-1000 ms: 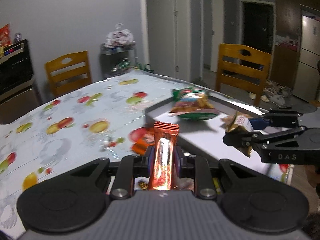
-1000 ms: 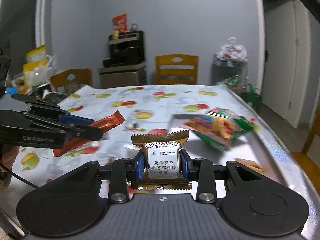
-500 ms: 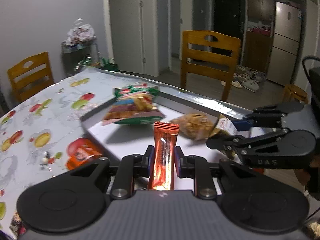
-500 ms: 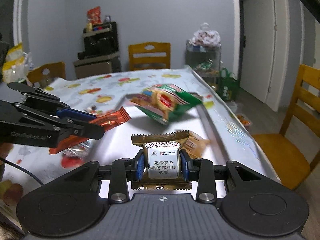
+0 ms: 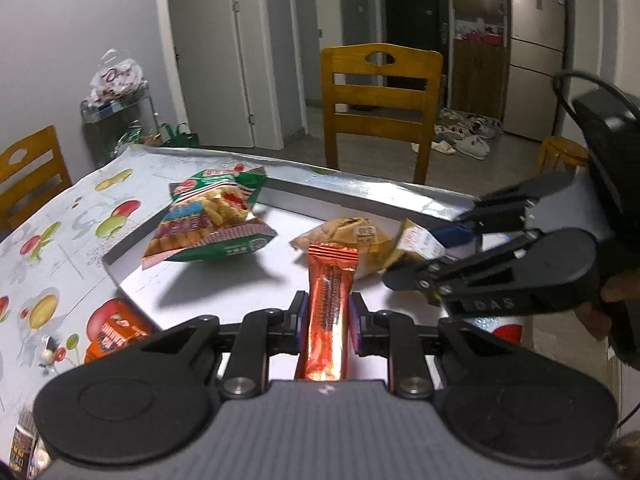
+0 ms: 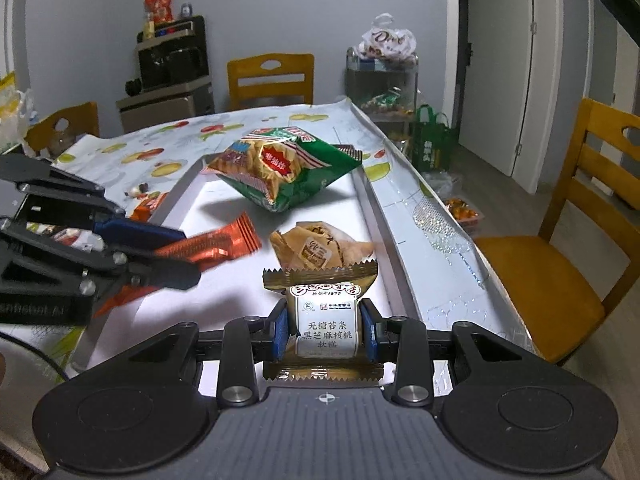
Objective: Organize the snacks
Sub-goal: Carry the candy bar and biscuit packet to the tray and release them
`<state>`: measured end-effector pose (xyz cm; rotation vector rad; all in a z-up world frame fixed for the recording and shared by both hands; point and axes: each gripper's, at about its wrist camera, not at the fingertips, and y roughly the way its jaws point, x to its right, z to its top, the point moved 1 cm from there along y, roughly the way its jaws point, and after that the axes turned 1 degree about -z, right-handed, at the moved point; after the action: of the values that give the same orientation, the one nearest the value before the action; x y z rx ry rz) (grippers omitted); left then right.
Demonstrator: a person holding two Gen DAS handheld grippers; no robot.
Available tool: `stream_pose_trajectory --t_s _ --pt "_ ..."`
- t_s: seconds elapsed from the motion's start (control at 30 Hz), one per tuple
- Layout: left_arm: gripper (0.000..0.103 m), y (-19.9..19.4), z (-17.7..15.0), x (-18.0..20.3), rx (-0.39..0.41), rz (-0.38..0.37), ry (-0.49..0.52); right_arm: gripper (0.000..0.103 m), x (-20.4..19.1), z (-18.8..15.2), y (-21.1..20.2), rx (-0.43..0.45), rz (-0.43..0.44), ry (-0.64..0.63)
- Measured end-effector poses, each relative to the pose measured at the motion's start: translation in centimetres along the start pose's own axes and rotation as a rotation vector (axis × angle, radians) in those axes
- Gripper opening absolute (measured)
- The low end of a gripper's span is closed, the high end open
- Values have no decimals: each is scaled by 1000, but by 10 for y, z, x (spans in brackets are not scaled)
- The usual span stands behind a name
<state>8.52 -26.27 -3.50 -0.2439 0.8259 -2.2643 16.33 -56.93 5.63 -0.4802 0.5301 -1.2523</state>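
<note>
My left gripper (image 5: 328, 322) is shut on an orange snack bar (image 5: 329, 304), held upright over the white tray (image 5: 224, 280). My right gripper (image 6: 326, 334) is shut on a gold-and-white cake packet (image 6: 326, 320) over the same tray (image 6: 224, 280). A green chips bag (image 5: 208, 220) and a tan pastry packet (image 5: 352, 236) lie in the tray. In the right wrist view the chips bag (image 6: 280, 164) lies far, the pastry packet (image 6: 316, 248) near, and the left gripper (image 6: 176, 256) with its bar (image 6: 208, 246) reaches in from the left.
An orange packet (image 5: 112, 330) lies on the fruit-print tablecloth (image 5: 60, 232) left of the tray. The right gripper (image 5: 424, 264) reaches in from the right. Wooden chairs (image 5: 380, 96) stand around the table. The table edge (image 6: 436, 232) runs right of the tray.
Both grippers have moved with their snacks from beside the tray to above it, closer to the chips bag and pastry packet. Their grips have not changed.
</note>
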Motion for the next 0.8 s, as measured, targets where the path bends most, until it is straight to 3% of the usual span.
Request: stream_pose_trajectory --t_s 0.2,0.4,0.8 --pt "19 6 -7 13 -38 -30 109 37 0 -3 0 -21 -6 -16" --pt "19 12 -12 18 -77 -80 153 38 0 -3 -3 -15 1 1" --pt "19 15 -16 15 -93 -122 137 40 2 -2 -5 -13 10 27"
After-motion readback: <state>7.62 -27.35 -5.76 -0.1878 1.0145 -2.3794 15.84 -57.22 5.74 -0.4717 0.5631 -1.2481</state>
